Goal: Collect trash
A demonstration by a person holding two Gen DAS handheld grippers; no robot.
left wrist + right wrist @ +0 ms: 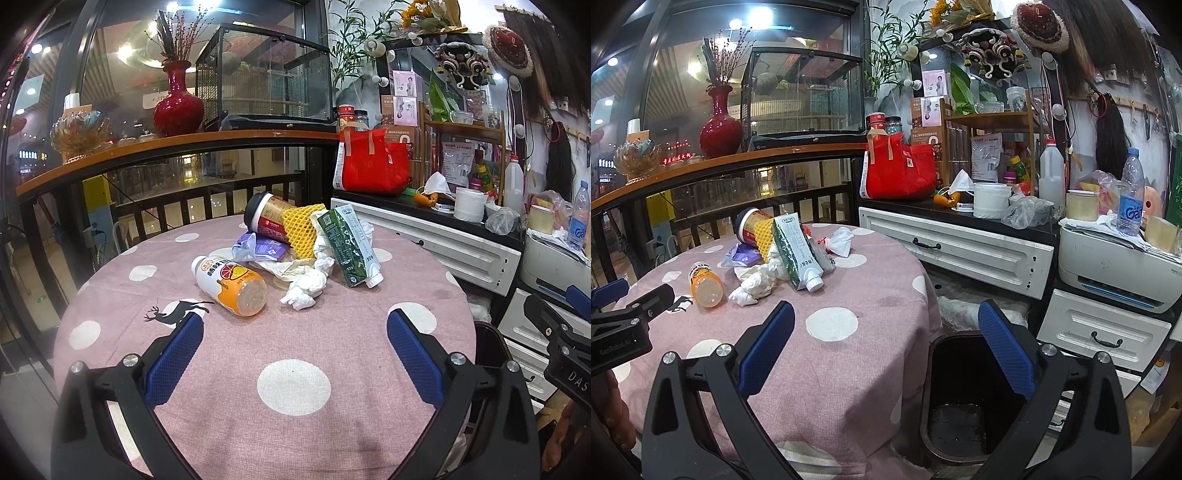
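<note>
Beside table edge (923,295), dark bin (956,402) under right hand-held gripper (886,332); left hand-held gripper (295,332) too spread wide, empty.

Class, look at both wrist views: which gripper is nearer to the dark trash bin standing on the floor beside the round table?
Right. The right gripper hangs almost over the dark trash bin; the left gripper is over the pink dotted tablecloth, farther away.

Left tool (295,332) fingers spread wide, holding nothing; right tool (886,325) likewise.
</note>
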